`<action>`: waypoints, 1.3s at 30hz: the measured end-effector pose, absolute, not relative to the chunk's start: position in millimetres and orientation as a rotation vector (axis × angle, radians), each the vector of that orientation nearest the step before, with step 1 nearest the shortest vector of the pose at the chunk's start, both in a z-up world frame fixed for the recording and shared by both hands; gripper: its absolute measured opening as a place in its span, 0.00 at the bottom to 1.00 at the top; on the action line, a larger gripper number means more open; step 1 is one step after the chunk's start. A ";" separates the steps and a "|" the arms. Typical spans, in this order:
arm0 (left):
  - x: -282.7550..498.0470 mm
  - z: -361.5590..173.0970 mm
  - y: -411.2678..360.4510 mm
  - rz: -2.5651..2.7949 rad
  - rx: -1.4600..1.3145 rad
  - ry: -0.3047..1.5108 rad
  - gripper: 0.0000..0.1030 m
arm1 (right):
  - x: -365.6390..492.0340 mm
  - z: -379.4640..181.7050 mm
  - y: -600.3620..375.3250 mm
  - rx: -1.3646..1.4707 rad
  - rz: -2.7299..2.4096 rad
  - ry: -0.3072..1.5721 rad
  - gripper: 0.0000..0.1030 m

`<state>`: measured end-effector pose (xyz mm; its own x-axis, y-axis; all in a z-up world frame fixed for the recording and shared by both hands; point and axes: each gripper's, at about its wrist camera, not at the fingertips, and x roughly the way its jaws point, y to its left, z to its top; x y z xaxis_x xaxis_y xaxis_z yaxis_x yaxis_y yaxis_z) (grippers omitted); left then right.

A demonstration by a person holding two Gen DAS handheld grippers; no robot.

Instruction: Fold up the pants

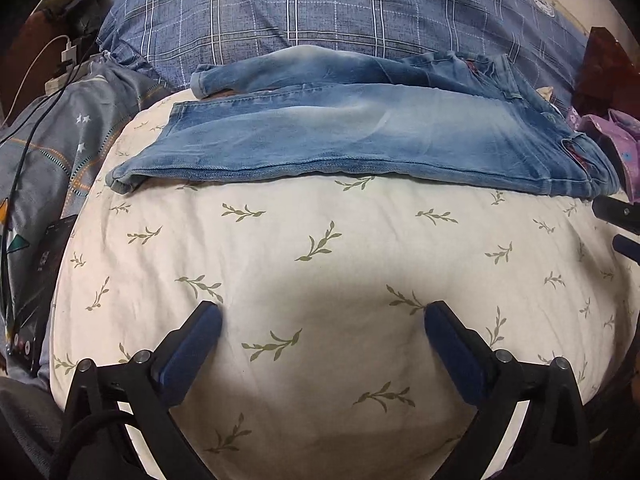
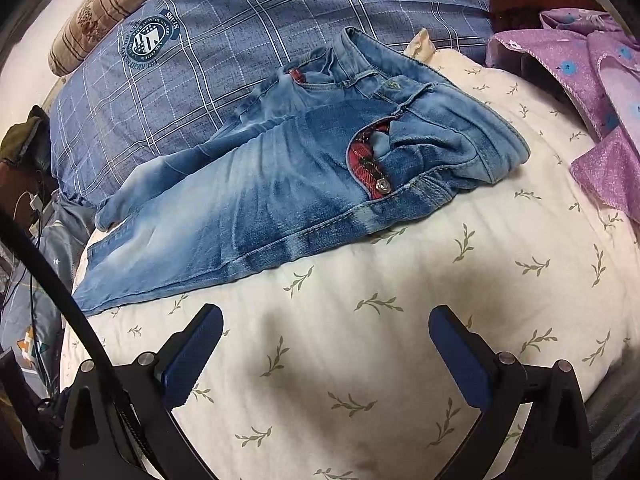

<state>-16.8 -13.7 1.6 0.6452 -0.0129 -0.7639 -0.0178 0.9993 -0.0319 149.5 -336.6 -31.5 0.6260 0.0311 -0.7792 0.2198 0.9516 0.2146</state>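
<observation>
The jeans (image 1: 360,136) lie folded lengthwise, one leg over the other, across the far part of a cream pillow (image 1: 320,248) printed with small green sprigs; the far leg spills onto a blue plaid pillow (image 1: 280,12) behind it; the hems point to the left and the waistband sits at the right, where the right wrist view shows a red tartan pocket lining (image 2: 362,160) and a metal rivet (image 2: 383,185). The left gripper (image 1: 323,316) hovers over bare cream fabric, well short of the denim, its blue-padded fingers spread wide with nothing between them; the right gripper (image 2: 325,320) is likewise spread and empty, near the seam side of the jeans but not touching it. A purple glittery garment (image 2: 580,80) is heaped just beyond the waistband at the right; a striped tan cushion (image 2: 108,4) lies behind the plaid pillow; white and black cables (image 1: 28,92) trail over a grey star-patterned cloth (image 1: 76,136) at the left.
</observation>
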 end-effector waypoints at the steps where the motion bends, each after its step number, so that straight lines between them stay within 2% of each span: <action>1: -17.6 1.7 -13.5 0.004 -0.042 0.872 0.99 | 149.2 -29.9 -336.5 0.301 -0.111 0.886 1.00; 5: -27.9 -0.4 -9.4 0.042 -0.036 0.891 0.99 | 147.4 -21.4 -338.4 0.307 -0.108 0.863 1.00; 10: -28.0 11.7 -31.5 0.060 -0.097 1.006 0.98 | 144.9 -14.9 -342.6 0.308 -0.107 0.863 1.00; 17: -16.9 47.3 -51.3 -0.017 -0.189 0.982 0.98 | 144.2 -2.0 -357.6 0.358 -0.099 0.865 0.99; 26: 30.7 50.7 -58.6 -0.069 -0.224 1.054 0.97 | 187.5 6.7 -390.5 0.469 -0.034 1.000 0.91; 32: 61.9 32.9 -62.4 -0.038 -0.277 1.074 0.96 | 199.6 -5.4 -398.8 0.486 -0.042 0.970 0.91; 34: 63.5 32.7 -64.2 -0.055 -0.292 1.068 0.96 | 196.0 -18.1 -405.7 0.541 -0.051 0.987 0.86; 36: 67.8 30.9 -64.8 -0.085 -0.334 1.079 0.96 | 194.7 -24.3 -413.5 0.566 -0.061 1.013 0.76; 39: 73.2 31.0 -57.5 -0.086 -0.408 1.087 0.96 | 193.9 -20.9 -427.7 0.577 -0.102 0.994 0.76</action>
